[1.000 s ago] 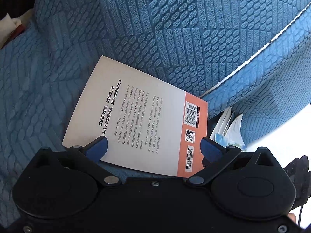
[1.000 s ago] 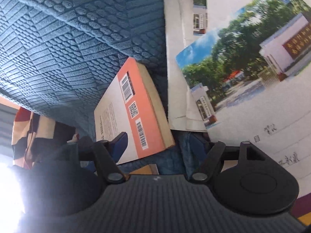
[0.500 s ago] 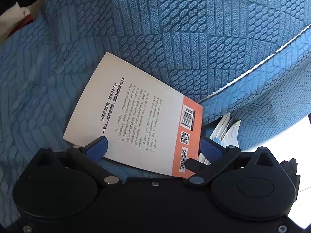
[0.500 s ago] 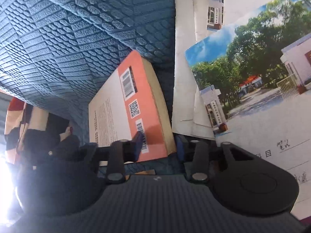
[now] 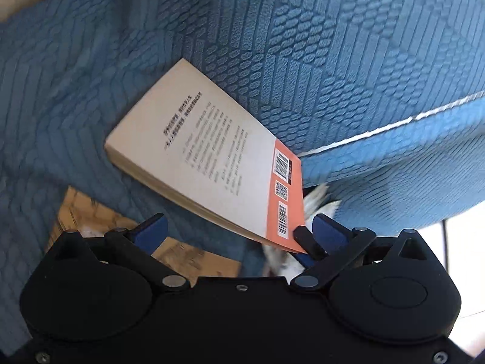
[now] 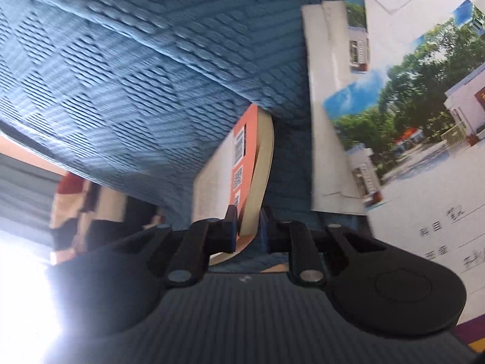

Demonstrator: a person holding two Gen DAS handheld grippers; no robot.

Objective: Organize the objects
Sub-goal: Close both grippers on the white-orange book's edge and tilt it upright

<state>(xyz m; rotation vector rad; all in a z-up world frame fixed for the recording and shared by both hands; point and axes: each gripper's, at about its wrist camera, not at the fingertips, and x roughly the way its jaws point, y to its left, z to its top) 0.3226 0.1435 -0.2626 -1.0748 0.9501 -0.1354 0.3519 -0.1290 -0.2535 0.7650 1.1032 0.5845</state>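
A paperback book (image 5: 212, 154) with a white back cover and an orange barcode strip is lifted at an angle off the blue sofa cushion (image 5: 303, 45). My right gripper (image 6: 247, 227) is shut on the book's (image 6: 251, 176) orange corner, one finger on the cover and one under the pages. My left gripper (image 5: 239, 230) is open and empty, just below the book. The right gripper's fingertip (image 5: 303, 236) shows on the book's corner in the left wrist view.
A brown paper-covered item (image 5: 91, 215) lies on the cushion under the left gripper. White exercise books with school photo covers (image 6: 409, 121) lie beside the book. Crumpled white paper (image 5: 315, 200) sits in the sofa gap. A patterned cloth (image 6: 78, 203) is at the left.
My right gripper closed on the book's orange corner and lifted it, so the book now tilts up off the cushion. The brown item beneath came into view.
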